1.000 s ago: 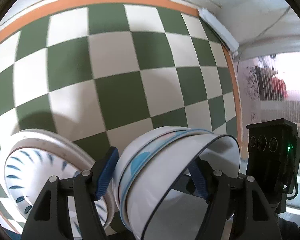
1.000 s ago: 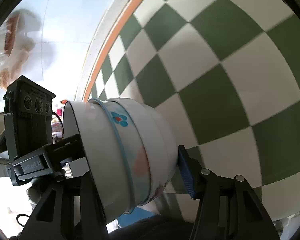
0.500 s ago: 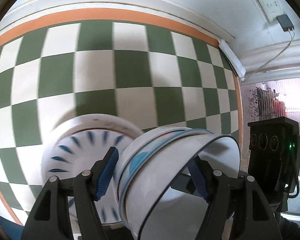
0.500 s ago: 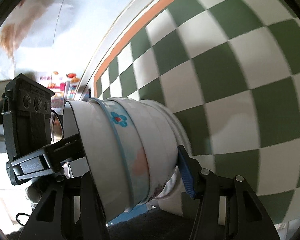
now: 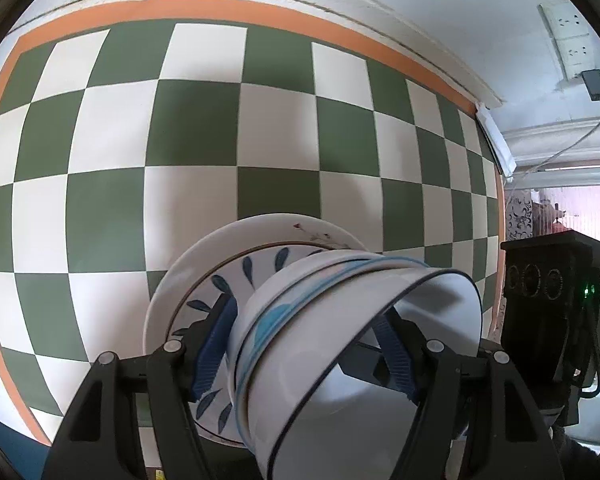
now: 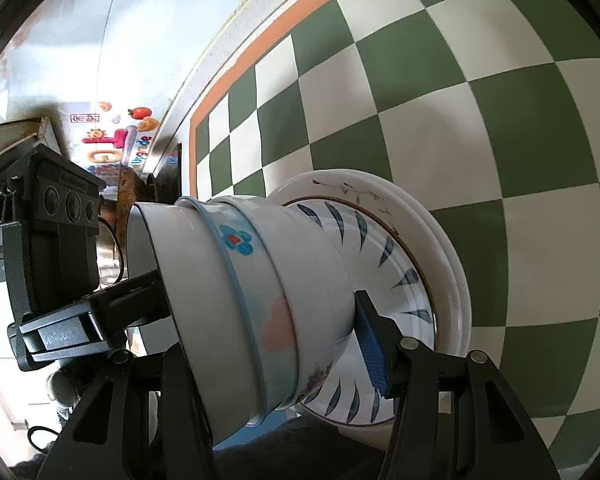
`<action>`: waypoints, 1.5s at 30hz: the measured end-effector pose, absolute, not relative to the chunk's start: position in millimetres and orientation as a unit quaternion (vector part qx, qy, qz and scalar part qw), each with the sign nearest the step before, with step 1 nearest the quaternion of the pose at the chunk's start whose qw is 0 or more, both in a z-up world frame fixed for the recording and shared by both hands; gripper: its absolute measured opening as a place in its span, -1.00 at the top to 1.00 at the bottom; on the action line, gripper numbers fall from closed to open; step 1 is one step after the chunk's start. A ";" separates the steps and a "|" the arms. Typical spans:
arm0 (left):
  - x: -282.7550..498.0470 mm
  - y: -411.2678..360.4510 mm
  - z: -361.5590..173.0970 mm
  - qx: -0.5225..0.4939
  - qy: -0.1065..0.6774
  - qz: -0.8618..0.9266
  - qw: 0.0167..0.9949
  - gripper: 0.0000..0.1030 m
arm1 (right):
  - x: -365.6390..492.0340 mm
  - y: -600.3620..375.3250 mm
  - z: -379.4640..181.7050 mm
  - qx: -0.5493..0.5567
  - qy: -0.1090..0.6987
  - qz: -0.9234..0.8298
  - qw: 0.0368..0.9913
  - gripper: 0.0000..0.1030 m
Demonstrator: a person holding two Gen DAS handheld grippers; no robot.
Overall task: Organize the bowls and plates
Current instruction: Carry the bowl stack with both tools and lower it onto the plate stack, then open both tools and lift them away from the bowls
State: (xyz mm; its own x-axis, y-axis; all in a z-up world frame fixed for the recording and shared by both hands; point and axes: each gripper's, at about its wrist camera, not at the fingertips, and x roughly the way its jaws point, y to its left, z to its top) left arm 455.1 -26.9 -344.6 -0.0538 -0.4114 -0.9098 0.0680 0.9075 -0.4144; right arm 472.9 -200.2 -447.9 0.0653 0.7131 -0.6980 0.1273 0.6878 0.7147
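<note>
A stack of nested white bowls with blue rims and a blue flower mark hangs tilted between both grippers. My left gripper is shut on one side of the stack's wall, one finger outside and one inside. My right gripper is shut on the opposite side, its blue pad against the bowls' base. Just under the bowls lies a stack of plates, the top one with blue leaf strokes. Whether the bowls touch the plates is hidden.
The plates rest on a green-and-white checked tablecloth with an orange border. A white wall with sockets and a plugged charger stands behind. The cloth's edge runs close at the lower left.
Both grippers carried the bowl stack across the table. The plate stack slid from the left edge to directly beneath the bowls in the left wrist view, and came into the right wrist view.
</note>
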 end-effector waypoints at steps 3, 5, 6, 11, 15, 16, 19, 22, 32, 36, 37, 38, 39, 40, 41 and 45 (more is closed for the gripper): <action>455.5 -22.8 -349.1 -0.124 0.705 -0.176 0.676 -0.30 | 475.1 -195.6 -452.2 0.322 0.651 0.223 0.650 -0.08; 456.1 -20.4 -351.6 -0.129 0.704 -0.180 0.675 -0.30 | 476.2 -193.9 -453.9 0.318 0.654 0.223 0.649 -0.08; 456.3 -19.9 -353.3 -0.129 0.705 -0.178 0.674 -0.30 | 476.8 -193.1 -454.6 0.317 0.655 0.222 0.649 -0.08; 456.5 -17.9 -360.7 -0.131 0.711 -0.171 0.669 -0.30 | 480.9 -187.4 -461.5 0.312 0.662 0.222 0.644 -0.08; 455.7 -19.8 -365.6 -0.130 0.715 -0.167 0.667 -0.30 | 480.1 -184.8 -465.2 0.309 0.667 0.220 0.641 -0.08; 455.6 -19.9 -367.3 -0.130 0.716 -0.165 0.666 -0.30 | 479.6 -184.5 -466.1 0.308 0.669 0.219 0.640 -0.08; 454.8 -19.9 -369.4 -0.131 0.717 -0.163 0.666 -0.28 | 477.8 -184.3 -469.3 0.306 0.672 0.217 0.639 -0.08; 454.8 -20.1 -369.5 -0.128 0.716 -0.162 0.666 -0.28 | 476.8 -184.6 -470.3 0.309 0.671 0.217 0.638 -0.08; 447.5 -20.8 -356.4 -0.092 0.705 -0.133 0.691 -0.28 | 475.1 -180.4 -465.9 0.289 0.675 0.211 0.645 -0.10; 440.6 -12.8 -346.0 -0.084 0.692 -0.128 0.706 -0.29 | 469.4 -181.3 -458.2 0.267 0.672 0.196 0.662 -0.13; 438.0 -9.6 -342.6 -0.081 0.688 -0.126 0.710 -0.30 | 467.4 -182.0 -454.5 0.261 0.670 0.194 0.667 -0.13; 435.7 -6.9 -339.1 -0.081 0.684 -0.127 0.714 -0.30 | 465.4 -182.5 -450.3 0.256 0.667 0.192 0.673 -0.13; 432.3 -4.2 -334.2 -0.078 0.677 -0.126 0.721 -0.30 | 462.4 -183.0 -444.2 0.250 0.663 0.188 0.681 -0.13; 429.7 -2.1 -330.7 -0.075 0.673 -0.124 0.725 -0.31 | 459.7 -183.5 -438.5 0.244 0.659 0.183 0.687 -0.13; 427.0 -1.0 -326.9 -0.073 0.669 -0.124 0.730 -0.32 | 456.6 -183.5 -432.0 0.238 0.655 0.177 0.695 -0.13; 411.3 3.7 -303.6 -0.043 0.636 -0.111 0.762 -0.75 | 439.2 -181.5 -398.6 0.202 0.630 0.152 0.734 -0.14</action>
State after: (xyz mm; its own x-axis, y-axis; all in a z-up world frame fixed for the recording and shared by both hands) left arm 411.3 3.7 -303.6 0.1659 -0.2236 -0.9605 0.1140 0.9718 -0.2066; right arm 439.2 -181.5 -398.6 0.1605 0.4785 -0.8633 0.0308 0.8718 0.4890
